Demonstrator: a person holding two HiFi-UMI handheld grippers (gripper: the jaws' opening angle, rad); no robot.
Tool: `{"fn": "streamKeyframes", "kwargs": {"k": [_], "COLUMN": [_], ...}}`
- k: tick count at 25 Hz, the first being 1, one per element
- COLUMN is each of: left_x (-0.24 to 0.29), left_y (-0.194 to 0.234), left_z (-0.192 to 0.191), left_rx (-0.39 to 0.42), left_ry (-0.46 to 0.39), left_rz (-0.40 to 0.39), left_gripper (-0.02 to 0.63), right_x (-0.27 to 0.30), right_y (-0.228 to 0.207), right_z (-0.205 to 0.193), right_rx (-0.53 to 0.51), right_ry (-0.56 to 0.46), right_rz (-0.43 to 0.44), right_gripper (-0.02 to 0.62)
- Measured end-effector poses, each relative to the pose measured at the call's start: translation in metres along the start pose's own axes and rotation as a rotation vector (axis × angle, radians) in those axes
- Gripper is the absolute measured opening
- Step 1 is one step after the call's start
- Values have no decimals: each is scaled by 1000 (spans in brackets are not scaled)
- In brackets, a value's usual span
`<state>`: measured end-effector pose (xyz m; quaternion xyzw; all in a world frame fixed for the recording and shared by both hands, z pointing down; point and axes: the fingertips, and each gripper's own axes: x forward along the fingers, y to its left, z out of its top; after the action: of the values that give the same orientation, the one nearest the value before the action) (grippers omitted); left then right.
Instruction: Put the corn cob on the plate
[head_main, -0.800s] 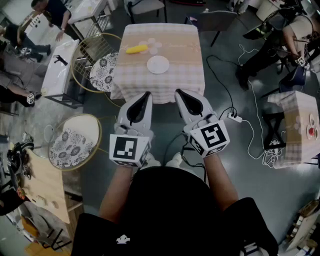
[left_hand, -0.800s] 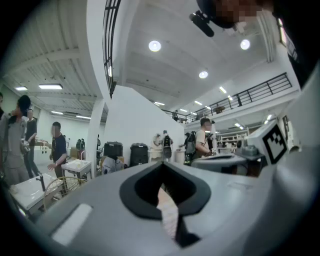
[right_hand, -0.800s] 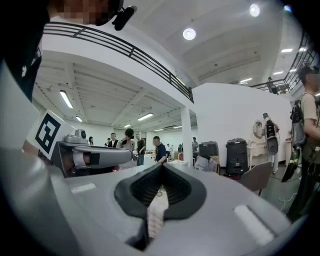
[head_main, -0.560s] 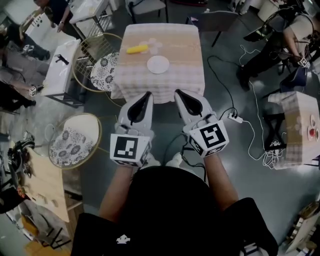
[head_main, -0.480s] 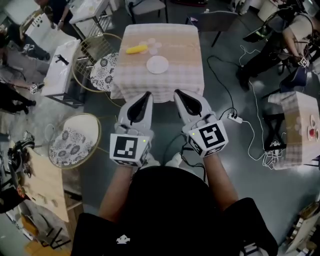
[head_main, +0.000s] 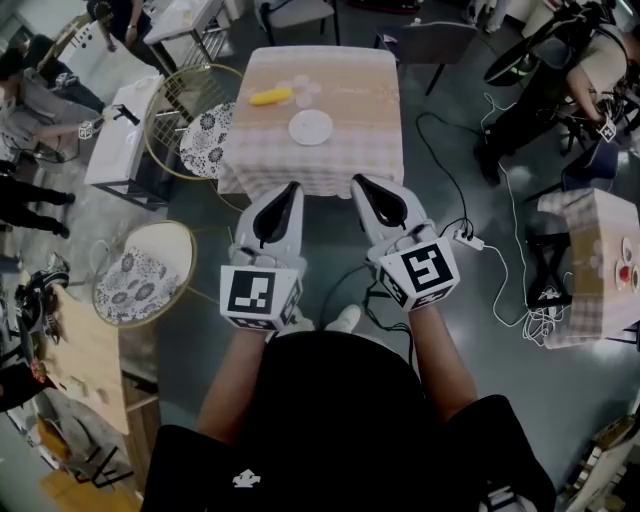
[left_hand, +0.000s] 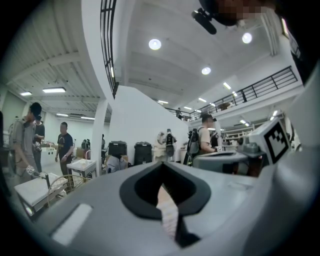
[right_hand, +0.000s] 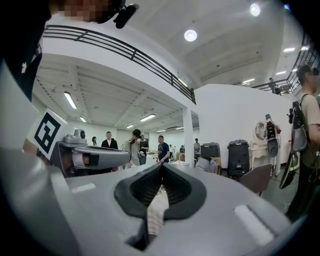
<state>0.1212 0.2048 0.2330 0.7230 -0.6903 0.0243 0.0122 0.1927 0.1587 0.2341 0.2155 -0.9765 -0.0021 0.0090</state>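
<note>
A yellow corn cob (head_main: 271, 97) lies at the far left of a table with a checked cloth (head_main: 335, 165). A white plate (head_main: 311, 127), with nothing on it, sits just right of the cob and nearer to me. My left gripper (head_main: 291, 187) and right gripper (head_main: 357, 181) are held side by side, level, short of the table's near edge. Both are shut and hold nothing. In the left gripper view the left gripper's jaws (left_hand: 161, 166) meet at the tip, and the right gripper's jaws (right_hand: 161, 168) do the same in the right gripper view.
Two round gold-rimmed chairs with patterned cushions stand left of the table (head_main: 208, 140) and nearer to me (head_main: 143, 275). A white bench (head_main: 120, 140) and several people are at the left. Cables and a power strip (head_main: 468, 238) lie on the floor at the right, beside another checked table (head_main: 590, 255).
Both grippers stay where they were, still shut. The people at the left have walked about, and the head view has shifted a little.
</note>
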Motion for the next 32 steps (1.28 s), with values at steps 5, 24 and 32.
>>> {"fn": "streamKeyframes", "kwargs": {"k": [5,24,32], "left_x": [0,17,35], "left_y": [-12,3,43], "left_z": [-2,-3,0], "left_rx": [6,10,-25], "left_ry": [-2,9,3], "left_rz": [27,31,21], "left_gripper": [8,8,8], "right_x": [-6,16,59], "right_y": [-2,-13,-15], "right_z": [-4,-4,-4], "right_rx": [-21,-1,3], "right_ry": [-6,-6,-2], "right_rz": [42,34,26], "right_gripper": [2,2,2]}}
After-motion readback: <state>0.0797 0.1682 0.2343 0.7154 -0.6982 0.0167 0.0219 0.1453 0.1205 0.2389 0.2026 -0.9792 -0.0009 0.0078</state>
